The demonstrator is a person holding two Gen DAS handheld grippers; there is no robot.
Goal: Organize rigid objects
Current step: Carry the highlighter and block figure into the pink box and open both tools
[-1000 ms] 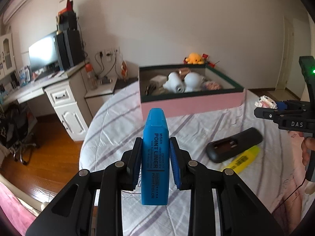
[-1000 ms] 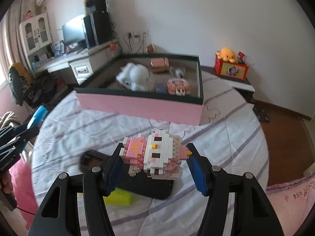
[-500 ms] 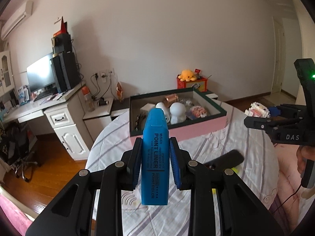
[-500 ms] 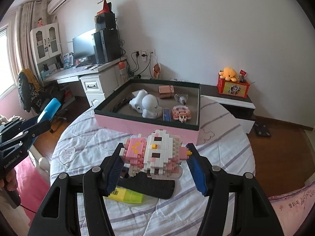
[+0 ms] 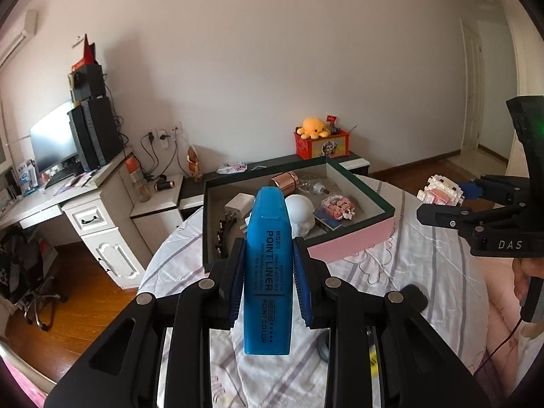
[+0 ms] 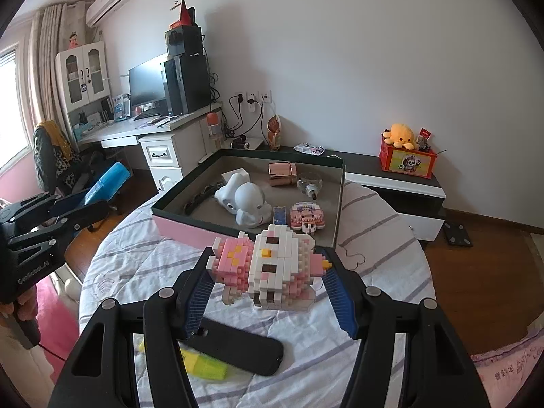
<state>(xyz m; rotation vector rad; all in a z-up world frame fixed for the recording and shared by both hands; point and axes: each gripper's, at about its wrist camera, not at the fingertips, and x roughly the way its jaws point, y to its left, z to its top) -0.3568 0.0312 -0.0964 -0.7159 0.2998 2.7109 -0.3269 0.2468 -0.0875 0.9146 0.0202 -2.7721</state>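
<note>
At the left, the left gripper [image 5: 268, 285] is clamped on a blue highlighter [image 5: 268, 268], pads pressing its flat sides so it stands lengthwise along the fingers, cap end forward, probably so it can be tipped into the pink-walled box [image 5: 353, 243] ahead. That box sits on a striped tablecloth [image 6: 142, 265] and already holds a white figure [image 6: 246, 200], a copper cylinder [image 6: 282, 173] and a small brick model [image 6: 307, 217]. At the right, the right gripper [image 6: 268, 284] grips a pink-and-white brick figure [image 6: 268, 272] by its 2 sides, held above the cloth.

Only the right wrist view shows what remains outside the box: a black remote [image 6: 234, 348] lying over a yellow highlighter [image 6: 204, 365]. The left view hides both behind its own fingers, but shows a hand [image 5: 528, 280] on the other handle.
</note>
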